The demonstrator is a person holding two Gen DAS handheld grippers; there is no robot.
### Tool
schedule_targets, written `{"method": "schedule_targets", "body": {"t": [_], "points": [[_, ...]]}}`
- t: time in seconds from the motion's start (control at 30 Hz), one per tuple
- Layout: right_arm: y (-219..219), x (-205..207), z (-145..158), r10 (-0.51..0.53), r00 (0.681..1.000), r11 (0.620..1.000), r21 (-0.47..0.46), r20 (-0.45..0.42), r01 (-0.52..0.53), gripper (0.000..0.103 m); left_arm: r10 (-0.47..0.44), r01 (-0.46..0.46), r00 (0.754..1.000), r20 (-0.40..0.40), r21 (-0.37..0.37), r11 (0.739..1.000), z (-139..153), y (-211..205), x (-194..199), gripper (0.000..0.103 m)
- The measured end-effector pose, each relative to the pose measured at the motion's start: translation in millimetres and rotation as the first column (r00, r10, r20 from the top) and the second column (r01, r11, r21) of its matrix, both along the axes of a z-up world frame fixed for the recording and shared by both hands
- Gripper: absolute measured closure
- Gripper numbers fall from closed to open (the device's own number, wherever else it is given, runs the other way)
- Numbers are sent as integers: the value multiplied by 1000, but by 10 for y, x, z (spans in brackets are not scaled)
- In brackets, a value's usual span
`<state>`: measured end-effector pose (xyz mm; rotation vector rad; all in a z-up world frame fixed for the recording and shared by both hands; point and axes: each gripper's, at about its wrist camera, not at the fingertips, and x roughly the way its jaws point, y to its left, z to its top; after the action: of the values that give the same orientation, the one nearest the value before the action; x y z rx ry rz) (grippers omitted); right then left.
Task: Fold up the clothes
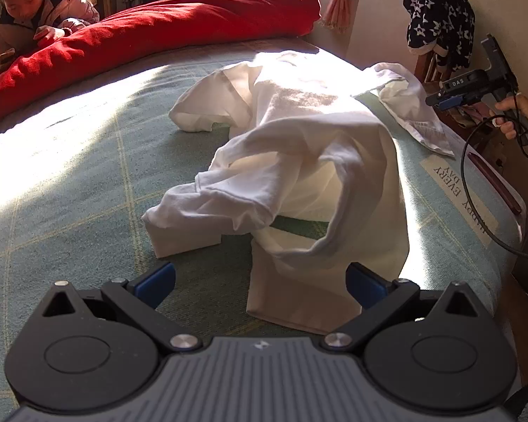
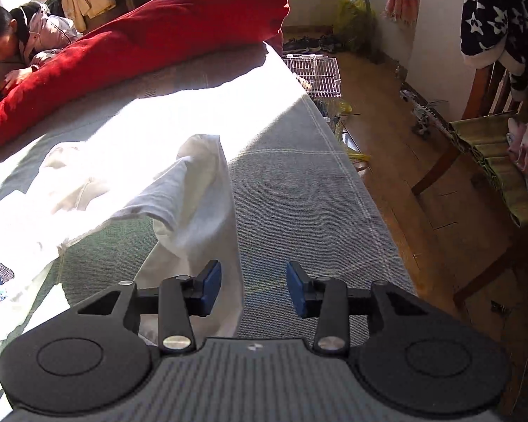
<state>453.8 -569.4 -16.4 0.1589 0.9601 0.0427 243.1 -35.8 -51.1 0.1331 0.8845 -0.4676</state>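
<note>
Nearest in the left wrist view, the left tongs [image 1: 260, 283] stand spread wide, pinching nothing, with the hem corner of the white shirt [image 1: 299, 161] lying between the blue pads. The step in hand looks like taking hold of the hem: slide the pads low along the bed [image 1: 70, 190] so both layers of cloth go in, then close. The right tongs [image 2: 253, 290] are likewise spread and empty, the shirt's edge [image 2: 193, 190] just left of them; shift left before closing. Beyond, the shirt lies crumpled and sunlit on the green checked cover; pull it flat first. Farther off lie a red quilt [image 1: 179, 17] and a child [image 1: 28, 3].
</note>
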Motion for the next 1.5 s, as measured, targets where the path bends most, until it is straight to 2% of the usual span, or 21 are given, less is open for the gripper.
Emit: {"method": "schedule_targets", "body": {"t": [0.13, 0.23, 0.27, 0.33, 0.4, 0.5, 0.63, 0.7, 0.8, 0.87, 0.93, 1.0, 1.07, 1.13, 1.23, 1.37, 1.43, 1.5], "points": [[-60, -47, -309, -8, 998, 992, 124, -55, 15, 44, -11, 11, 1000, -6, 6, 1000, -15, -57, 14, 1], [-56, -76, -425, -15, 999, 985, 169, -47, 22, 43, -24, 24, 1000, -6, 6, 1000, -3, -103, 2, 1], [-51, -91, -430, -8, 999, 982, 188, -38, 15, 48, -29, 29, 1000, -5, 11, 1000, 0, -117, 0, 1], [-28, -121, -377, 17, 1000, 977, 213, -17, -13, 100, -34, 34, 999, -3, 20, 999, 1, -138, 1, 1], [26, -118, -299, 19, 1000, 986, 164, -12, -17, 100, -29, 29, 1000, -5, 20, 999, -3, -147, 14, 1], [94, -89, -151, 8, 1000, 999, 32, 9, -8, 100, -27, 27, 1000, -7, 13, 1000, -4, -167, 20, 1], [101, 20, 44, -61, 996, 983, -169, 62, 71, 100, -34, 34, 999, -5, 20, 999, -2, -185, 3, 1], [112, 74, 120, -93, 991, 963, -242, 101, 115, 96, -31, 31, 999, -5, 18, 999, 2, -174, 1, 1], [166, 117, 216, -92, 990, 959, -256, 110, 117, 81, -26, 26, 1000, -1, 14, 1000, 23, -143, -24, 1], [260, 88, 293, -81, 988, 953, -281, 133, 116, 77, -27, 27, 1000, 2, 12, 1000, 33, -118, -54, 1], [401, 50, 357, -56, 987, 956, -278, 152, 97, 60, -23, 23, 1000, 4, 12, 1000, 40, -86, -81, 1], [576, 25, 419, -21, 988, 961, -270, 153, 62, 59, -18, 18, 1000, 6, 8, 1000, 49, -44, -113, 1], [779, 3, 486, 31, 989, 969, -247, 148, 6, 58, -11, 11, 1000, 8, 1, 1000, 58, 6, -146, 1], [991, -29, 564, 86, 986, 976, -210, 141, -55, 53, -1, 1, 1000, 10, -4, 1000, 64, 60, -180, 1], [1369, -27, 696, 167, 977, 981, -118, 132, -152, 48, 16, -16, 1000, 9, -15, 1000, 62, 166, -226, 1], [1956, 53, 841, 270, 955, 963, -17, 125, -270, 43, 45, -45, 999, 1, -31, 999, 36, 342, -288, 1], [2290, 134, 875, 313, 943, 949, 9, 114, -316, 35, 60, -60, 998, -9, -36, 998, 14, 430, -296, 1], [2649, 219, 890, 360, 928, 932, 5, 99, -362, 34, 70, -70, 997, -20, -32, 997, -14, 507, -296, 1]]}}
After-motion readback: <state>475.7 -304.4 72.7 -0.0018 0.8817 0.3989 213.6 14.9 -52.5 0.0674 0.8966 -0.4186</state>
